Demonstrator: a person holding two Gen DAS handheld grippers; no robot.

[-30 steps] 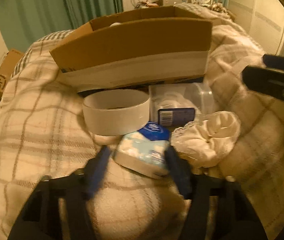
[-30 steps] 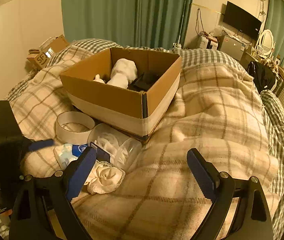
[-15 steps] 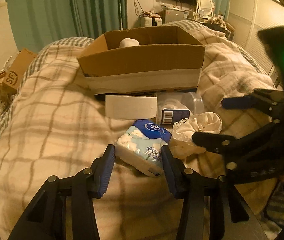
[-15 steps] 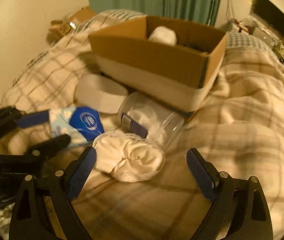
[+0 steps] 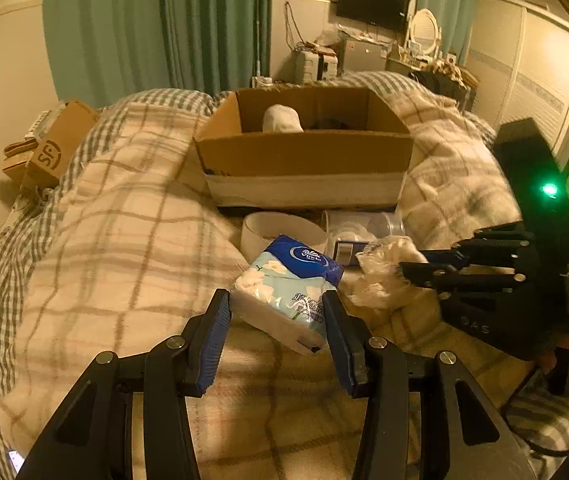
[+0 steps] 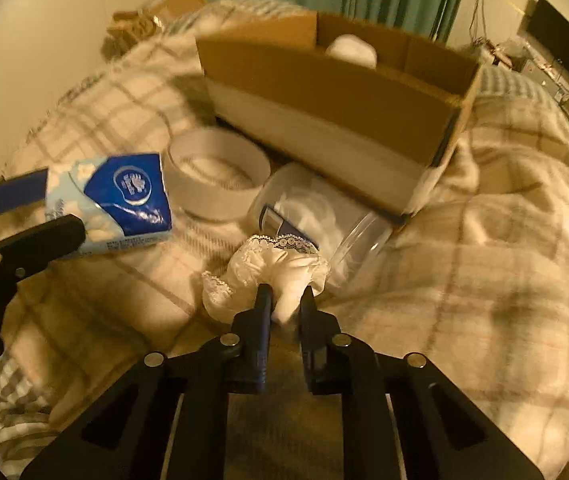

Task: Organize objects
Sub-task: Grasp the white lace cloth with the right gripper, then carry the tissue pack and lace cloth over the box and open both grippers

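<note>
My left gripper is shut on a blue and white tissue pack and holds it above the plaid blanket; the pack also shows in the right wrist view. My right gripper is shut on a white lace-trimmed cloth, seen from the left wrist too. An open cardboard box stands behind on the bed, with a white bundle inside. A white ring-shaped band and a clear plastic jar lie in front of the box.
The plaid blanket covers the bed in soft folds. A second cardboard box sits off the bed at the left by the wall. Green curtains, a TV and a cluttered dresser stand at the back.
My left gripper has lifted the tissue pack up and back from the box. My right gripper has come down and closed on the white cloth.
</note>
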